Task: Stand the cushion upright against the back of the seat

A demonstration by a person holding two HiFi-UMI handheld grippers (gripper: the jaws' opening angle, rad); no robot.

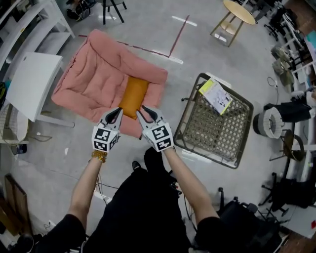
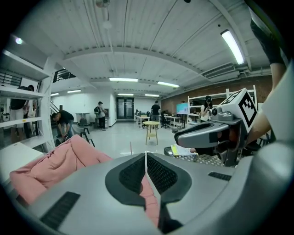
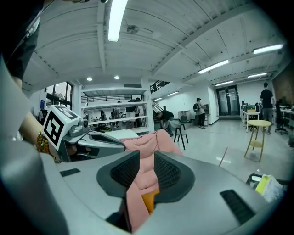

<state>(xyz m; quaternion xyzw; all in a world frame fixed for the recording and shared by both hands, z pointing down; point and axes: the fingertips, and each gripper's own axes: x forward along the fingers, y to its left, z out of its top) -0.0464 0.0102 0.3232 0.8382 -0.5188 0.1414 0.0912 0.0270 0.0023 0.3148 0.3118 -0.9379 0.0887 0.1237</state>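
Note:
An orange cushion (image 1: 133,96) lies flat in the middle of the pink padded seat (image 1: 94,74) on the floor. My left gripper (image 1: 118,111) hovers at the cushion's near left corner. In the left gripper view its jaws (image 2: 146,161) are shut pad to pad, with nothing visible between them. My right gripper (image 1: 142,110) is at the cushion's near right corner. Its jaws (image 3: 147,170) stand slightly apart, and through the gap I see the pink seat (image 3: 143,151) and a bit of the orange cushion (image 3: 149,201) below. Nothing is pressed between the pads.
A square wicker chair frame (image 1: 190,111) stands to the right of the seat, with a yellow booklet (image 1: 216,95) on it. A white table (image 1: 32,81) and shelving are at the left. A round wooden stool (image 1: 238,14) stands far off. People work in the background.

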